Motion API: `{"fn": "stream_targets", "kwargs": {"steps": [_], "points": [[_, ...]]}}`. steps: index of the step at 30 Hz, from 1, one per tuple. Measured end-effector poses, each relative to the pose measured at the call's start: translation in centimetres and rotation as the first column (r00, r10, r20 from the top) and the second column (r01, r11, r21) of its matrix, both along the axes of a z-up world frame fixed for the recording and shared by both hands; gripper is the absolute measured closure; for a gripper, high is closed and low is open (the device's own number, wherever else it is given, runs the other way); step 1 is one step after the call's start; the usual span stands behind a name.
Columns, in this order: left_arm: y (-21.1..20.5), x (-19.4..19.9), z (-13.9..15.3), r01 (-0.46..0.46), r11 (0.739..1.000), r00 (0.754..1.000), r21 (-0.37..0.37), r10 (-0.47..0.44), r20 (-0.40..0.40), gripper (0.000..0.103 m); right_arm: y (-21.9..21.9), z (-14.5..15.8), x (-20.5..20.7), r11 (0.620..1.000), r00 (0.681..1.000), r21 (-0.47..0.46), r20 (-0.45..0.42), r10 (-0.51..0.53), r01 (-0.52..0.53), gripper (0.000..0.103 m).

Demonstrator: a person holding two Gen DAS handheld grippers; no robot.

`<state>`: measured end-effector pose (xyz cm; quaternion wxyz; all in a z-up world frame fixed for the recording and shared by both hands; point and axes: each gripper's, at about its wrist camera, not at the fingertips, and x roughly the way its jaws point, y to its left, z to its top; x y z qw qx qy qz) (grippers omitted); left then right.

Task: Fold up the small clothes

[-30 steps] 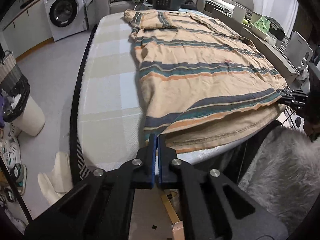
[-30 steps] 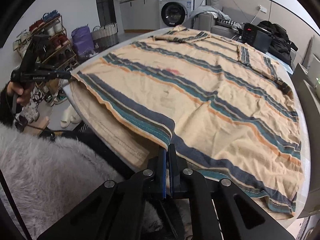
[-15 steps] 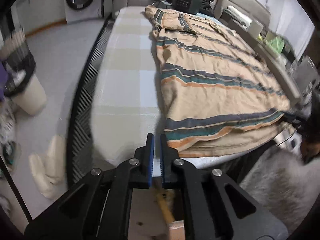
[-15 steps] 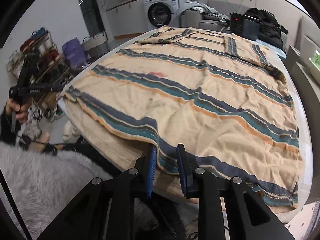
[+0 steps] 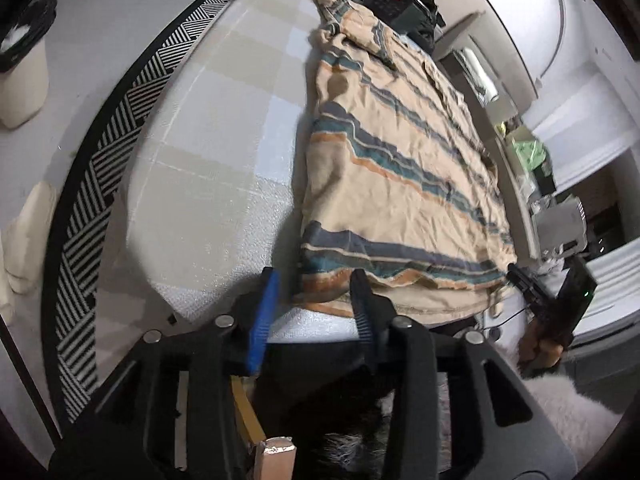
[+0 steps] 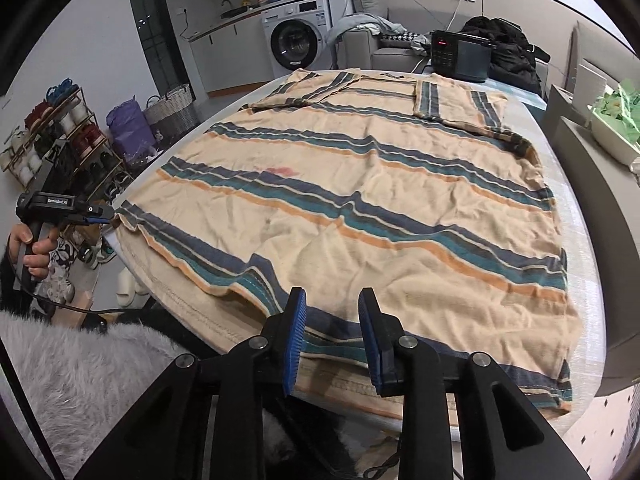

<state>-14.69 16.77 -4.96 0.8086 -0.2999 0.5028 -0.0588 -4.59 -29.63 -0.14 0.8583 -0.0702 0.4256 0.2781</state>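
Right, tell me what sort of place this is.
Most likely a small lived-in flat, with laundry, kitchen and sitting room in one space: a white front-loading washing machine under a worktop, a grey upholstered sofa heaped with clothes, and a metal shoe rack beside the table holding the striped beige shirt.

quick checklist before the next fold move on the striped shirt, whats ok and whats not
1. Striped shirt lies flat on the table, sleeves folded in: ok.
2. Left gripper jaws opening, hem corner lies under the gap, unpinched: ok.
3. Right gripper jaws opening, hem edge lies under the gap, unpinched: ok.
4. Hem even along the near edge: not ok, upper layer rippled and set back.
5. Black device clear of the collar end: cannot tell.
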Motion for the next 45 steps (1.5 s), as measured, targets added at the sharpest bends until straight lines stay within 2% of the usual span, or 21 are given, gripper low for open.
{"fn": "stream_targets", "kwargs": {"steps": [3, 6, 8, 9, 10, 11, 14, 16, 17, 21, 25, 27, 29, 31, 32, 35, 39, 41, 42, 43, 45], "points": [[0.1, 0.1, -0.2, -0.013, 0.999, 1.0, -0.031, 0.014, 0.015, 0.06, -0.3, 0.1, 0.2, 1.0, 1.0, 0.008, 0.003, -0.009, 0.009, 0.075], [-0.5, 0.6, -0.5, -0.008, 0.998, 0.999, -0.066, 0.011, 0.048, 0.059, -0.6, 0.0, 0.4, 1.0, 1.0, 0.017, 0.002, -0.017, 0.017, 0.075], [-1.4, 1.2, -0.6, -0.006, 0.998, 0.997, -0.063, 0.01, 0.072, 0.06, -0.8, -0.1, 0.5, 1.0, 1.0, 0.022, -0.001, -0.021, 0.021, 0.075], [-1.9, 1.4, -0.6, -0.003, 0.999, 0.997, -0.047, 0.006, 0.073, 0.064, -0.9, -0.1, 0.5, 0.999, 1.0, 0.022, -0.001, -0.024, 0.024, 0.075], [-2.3, 1.8, -0.8, 0.008, 0.999, 0.998, -0.038, -0.005, 0.063, 0.086, -1.2, -0.1, 0.5, 0.999, 1.0, 0.023, -0.002, -0.029, 0.029, 0.075], [-3.0, 2.1, -1.0, 0.014, 1.0, 0.999, -0.023, -0.013, 0.051, 0.096, -1.7, -0.1, 0.6, 0.999, 0.999, 0.026, -0.002, -0.034, 0.034, 0.075], [-3.3, 2.1, -0.6, -0.011, 1.0, 0.996, -0.014, 0.012, 0.086, 0.096, -4.3, 0.6, 0.6, 0.995, 0.996, 0.052, -0.001, -0.084, 0.084, 0.074], [-3.1, 2.1, 0.0, -0.014, 1.0, 0.994, -0.025, 0.016, 0.108, 0.097, -7.7, 1.3, 0.6, 0.982, 0.986, 0.094, -0.021, -0.165, 0.166, 0.063], [-2.9, 1.9, 0.4, -0.017, 0.999, 0.992, -0.033, 0.021, 0.127, 0.097, -9.1, 1.5, 0.6, 0.973, 0.98, 0.109, -0.025, -0.2, 0.201, 0.062], [-2.2, 1.8, 1.4, -0.032, 0.999, 0.988, -0.04, 0.038, 0.152, 0.097, -14.9, 1.2, 0.9, 0.915, 0.932, 0.176, -0.098, -0.35, 0.362, 0.06], [-1.9, 2.0, 0.9, -0.038, 0.998, 0.99, -0.045, 0.043, 0.132, 0.097, -17.5, -0.6, 1.9, 0.872, 0.893, 0.214, -0.2, -0.403, 0.441, 0.061], [-1.8, 2.1, 0.6, -0.045, 0.998, 0.992, -0.048, 0.05, 0.12, 0.097, -17.8, -1.4, 2.3, 0.867, 0.882, 0.203, -0.235, -0.409, 0.456, 0.06], [-1.6, 2.0, 0.2, -0.048, 0.998, 0.992, -0.05, 0.053, 0.115, 0.097, -17.3, -1.7, 2.5, 0.876, 0.884, 0.182, -0.239, -0.401, 0.447, 0.06], [-1.6, 2.0, 0.0, -0.049, 0.998, 0.992, -0.047, 0.054, 0.111, 0.097, -16.2, -1.7, 2.5, 0.891, 0.892, 0.134, -0.205, -0.403, 0.434, 0.061], [-1.7, 2.0, -0.1, -0.048, 0.998, 0.993, -0.045, 0.052, 0.11, 0.097, -15.5, -1.5, 2.5, 0.903, 0.898, 0.081, -0.169, -0.405, 0.422, 0.061], [-1.8, 2.0, -0.2, -0.044, 0.999, 0.993, -0.03, 0.047, 0.109, 0.097, -14.1, -1.7, 2.8, 0.909, 0.904, -0.033, -0.096, -0.417, 0.416, 0.061], [-1.9, 2.0, -0.5, -0.044, 0.999, 0.994, -0.028, 0.046, 0.103, 0.097, -13.7, -1.8, 3.3, 0.914, 0.91, -0.009, -0.087, -0.405, 0.405, 0.06], [-1.9, 2.0, -0.6, -0.042, 0.999, 0.994, -0.024, 0.045, 0.102, 0.096, -13.6, -1.9, 3.7, 0.917, 0.914, -0.003, -0.079, -0.398, 0.399, 0.067], [-1.9, 2.0, -0.6, -0.043, 0.999, 0.994, -0.022, 0.045, 0.101, 0.096, -13.4, -1.9, 3.8, 0.916, 0.914, -0.019, -0.068, -0.4, 0.4, 0.095], [-2.0, 2.1, -0.5, -0.043, 0.999, 0.994, -0.022, 0.046, 0.101, 0.096, -13.3, -2.0, 3.9, 0.914, 0.911, -0.045, -0.067, -0.406, 0.404, 0.098], [-2.0, 2.0, -0.5, -0.044, 0.999, 0.993, -0.023, 0.046, 0.105, 0.096, -13.5, -1.7, 4.1, 0.918, 0.912, 0.015, -0.122, -0.391, 0.396, 0.099]]}}
